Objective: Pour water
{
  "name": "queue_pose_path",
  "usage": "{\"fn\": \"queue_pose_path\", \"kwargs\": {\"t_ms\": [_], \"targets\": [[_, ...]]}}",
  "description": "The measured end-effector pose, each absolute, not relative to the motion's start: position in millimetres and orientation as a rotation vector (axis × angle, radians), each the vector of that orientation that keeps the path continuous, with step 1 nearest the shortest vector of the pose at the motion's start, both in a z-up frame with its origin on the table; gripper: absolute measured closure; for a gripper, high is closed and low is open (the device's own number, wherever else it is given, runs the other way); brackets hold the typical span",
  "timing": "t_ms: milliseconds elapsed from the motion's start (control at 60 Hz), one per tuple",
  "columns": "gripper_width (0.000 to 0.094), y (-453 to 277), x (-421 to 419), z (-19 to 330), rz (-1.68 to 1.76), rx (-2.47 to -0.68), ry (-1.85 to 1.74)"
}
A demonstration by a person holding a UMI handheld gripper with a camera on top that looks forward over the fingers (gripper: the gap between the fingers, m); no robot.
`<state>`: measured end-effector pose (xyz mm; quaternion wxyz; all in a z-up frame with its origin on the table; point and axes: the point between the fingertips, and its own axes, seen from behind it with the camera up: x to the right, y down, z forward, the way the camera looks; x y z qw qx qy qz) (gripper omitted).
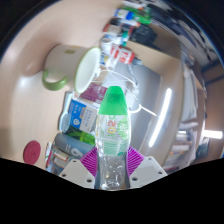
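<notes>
Bottle [113, 140]: clear plastic, green cap at the far end, label band round the middle, a clear lower body nearest the camera. We see it lying straight along the gripper's [112, 172] forward line, base toward us, cap away. The scene is strongly tilted, so the bottle reads as tipped over from upright, though we cannot tell by how much.

Fingers: the purple pads [92, 160] show on both sides of the bottle's lower body and seem to press against it. We judge the jaws pinched on the bottle, not spread. No gap shows at either side.

Next outward: a pale green mug [70, 68], handle on the side away from the bottle, mouth facing roughly toward the cap. It sits beyond the cap and off to one side, near but apart from it. No water stream shows between them.

The relation that matters: the bottle's long axis points past the mug's mouth, not into it. We judge the cap is on, so pouring has not begun; the neck would need to swing toward the mug.

Beside the bottle, a labelled pack [78, 118]. Further out, a table [145, 85] with small cluttered items at its far edge, too small to name.
</notes>
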<state>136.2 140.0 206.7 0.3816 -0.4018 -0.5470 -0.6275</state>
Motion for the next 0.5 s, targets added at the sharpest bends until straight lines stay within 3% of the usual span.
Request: {"fn": "queue_pose_path", "kwargs": {"t_ms": [167, 500], "targets": [[0.0598, 156, 121, 201, -1.799, -0.783, -1.616], [0.0597, 162, 113, 205, -1.841, -0.735, -1.66]]}}
